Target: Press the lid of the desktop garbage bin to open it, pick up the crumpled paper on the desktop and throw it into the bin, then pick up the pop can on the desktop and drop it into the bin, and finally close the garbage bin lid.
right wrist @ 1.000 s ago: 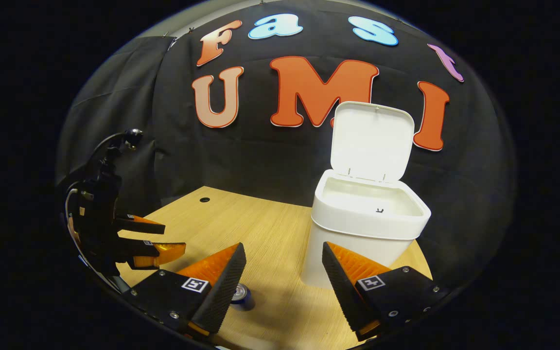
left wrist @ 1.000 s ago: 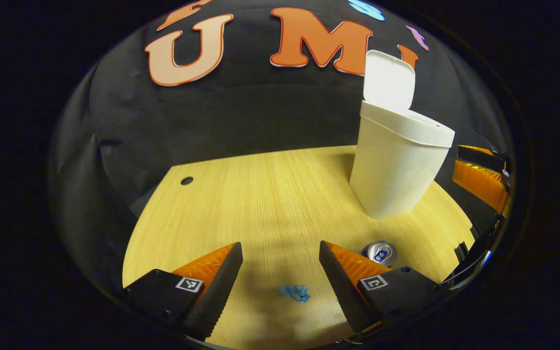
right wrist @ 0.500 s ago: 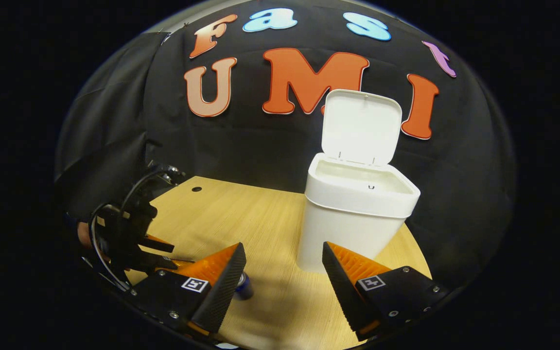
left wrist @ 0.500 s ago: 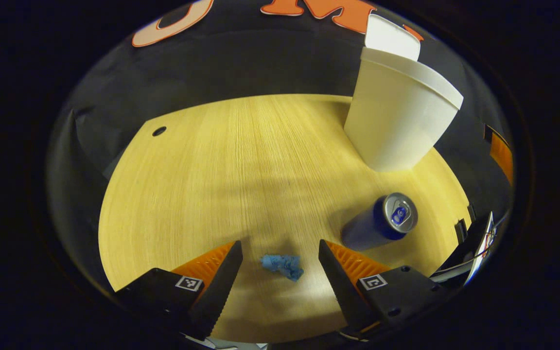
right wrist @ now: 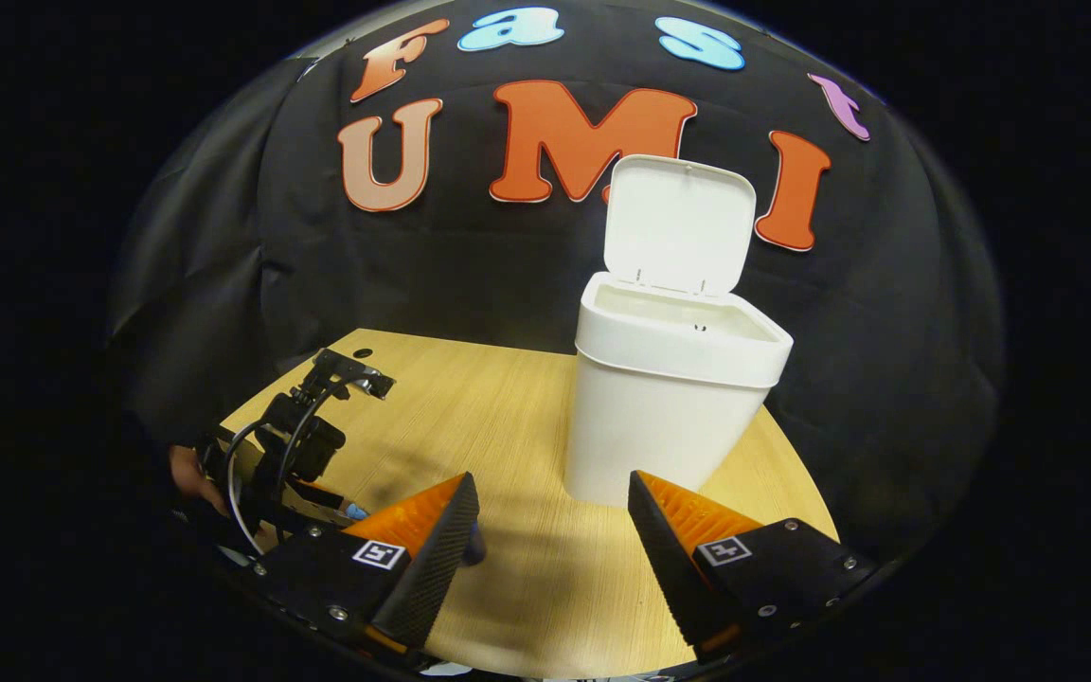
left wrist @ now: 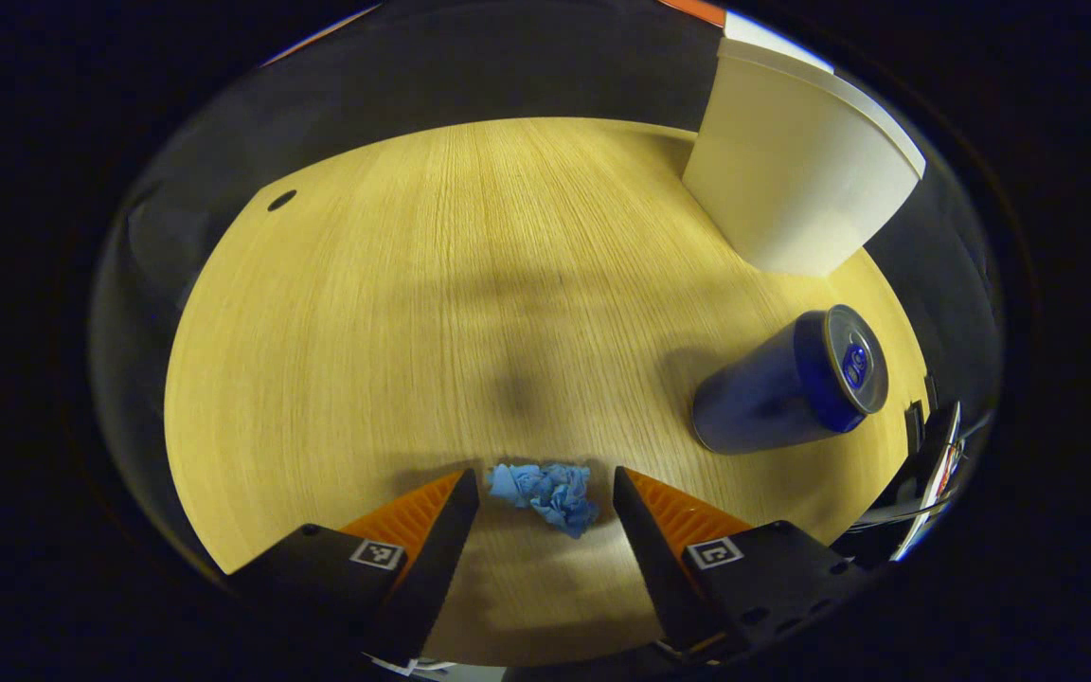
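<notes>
A crumpled blue paper (left wrist: 545, 494) lies on the wooden table (left wrist: 432, 303), right between the tips of my open left gripper (left wrist: 545, 494), whose fingers stand apart on either side of it. A dark blue pop can (left wrist: 792, 379) stands upright to the right. The white bin (left wrist: 796, 180) is behind the can. In the right gripper view the white bin (right wrist: 669, 388) has its lid (right wrist: 678, 227) raised upright. My right gripper (right wrist: 550, 511) hangs open in front of the bin, empty. The left gripper (right wrist: 318, 474) sits low at the left, with a bit of blue paper (right wrist: 357, 511) beside it.
A small round hole (left wrist: 281, 200) marks the table's far left corner. Black cloth walls close the booth behind the table. A hand (right wrist: 190, 469) holds the left gripper at the left edge of the right gripper view.
The left gripper has dropped toward the table and moved forward, so the blue paper now sits between its fingertips. The right gripper has drawn back a little from the bin.
</notes>
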The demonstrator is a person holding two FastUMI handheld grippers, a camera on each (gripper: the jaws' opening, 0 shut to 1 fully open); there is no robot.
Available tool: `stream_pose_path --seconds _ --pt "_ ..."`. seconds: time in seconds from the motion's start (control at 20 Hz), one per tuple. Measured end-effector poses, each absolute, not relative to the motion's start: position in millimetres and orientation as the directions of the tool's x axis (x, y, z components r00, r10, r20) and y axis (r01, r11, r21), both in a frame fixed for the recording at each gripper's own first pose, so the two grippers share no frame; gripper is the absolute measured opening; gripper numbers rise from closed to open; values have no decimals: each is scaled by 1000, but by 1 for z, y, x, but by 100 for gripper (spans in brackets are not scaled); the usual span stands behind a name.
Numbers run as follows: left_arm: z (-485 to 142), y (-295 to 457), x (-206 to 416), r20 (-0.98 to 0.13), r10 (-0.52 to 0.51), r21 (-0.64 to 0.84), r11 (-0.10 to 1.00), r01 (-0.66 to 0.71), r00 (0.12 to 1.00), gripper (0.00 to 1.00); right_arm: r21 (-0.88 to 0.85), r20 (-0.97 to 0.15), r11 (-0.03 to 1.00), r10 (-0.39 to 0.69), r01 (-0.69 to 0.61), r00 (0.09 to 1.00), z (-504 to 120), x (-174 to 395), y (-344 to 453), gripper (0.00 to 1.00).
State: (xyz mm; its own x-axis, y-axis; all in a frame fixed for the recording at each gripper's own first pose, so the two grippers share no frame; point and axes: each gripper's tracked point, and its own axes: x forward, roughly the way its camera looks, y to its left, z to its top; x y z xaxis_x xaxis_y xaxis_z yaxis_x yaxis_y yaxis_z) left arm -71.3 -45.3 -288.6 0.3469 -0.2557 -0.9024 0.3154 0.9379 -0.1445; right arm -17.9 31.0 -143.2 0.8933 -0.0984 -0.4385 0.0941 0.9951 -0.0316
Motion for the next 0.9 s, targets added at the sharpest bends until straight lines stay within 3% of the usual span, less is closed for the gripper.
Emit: stream_pose_path --seconds 0.15,0.2,0.3,0.35,0.4,0.45,0.5,0.9 --pt "-293 -55 -55 -913 -244 -137 938 318 326 77 -33 -449 994 -112 108 886 -146 -23 31 96" --pt "-292 -59 -44 -908 -244 -129 936 327 340 80 -35 -454 993 -115 111 883 -148 -26 32 96" --pt "-292 -68 -30 -911 -240 -119 931 345 336 65 -35 -461 993 -120 117 880 -150 -27 32 96" --pt "-290 -73 -20 -908 -241 -121 934 337 343 65 -32 -464 992 -120 119 877 -151 -28 32 96" --pt "-289 -78 -13 -912 -240 -122 933 339 332 44 -27 -465 993 -115 116 878 -151 -28 34 96" --pt "-286 -81 -3 -908 -242 -123 934 335 342 44 -26 -466 993 -113 114 877 -151 -26 35 96" --pt "-282 -88 9 -904 -247 -125 933 338 349 29 -24 -468 994 -108 109 877 -153 -26 38 96" --pt "-252 -125 111 -895 -250 -129 938 322 370 28 -15 -497 1000 -21 15 868 -166 -18 64 97"
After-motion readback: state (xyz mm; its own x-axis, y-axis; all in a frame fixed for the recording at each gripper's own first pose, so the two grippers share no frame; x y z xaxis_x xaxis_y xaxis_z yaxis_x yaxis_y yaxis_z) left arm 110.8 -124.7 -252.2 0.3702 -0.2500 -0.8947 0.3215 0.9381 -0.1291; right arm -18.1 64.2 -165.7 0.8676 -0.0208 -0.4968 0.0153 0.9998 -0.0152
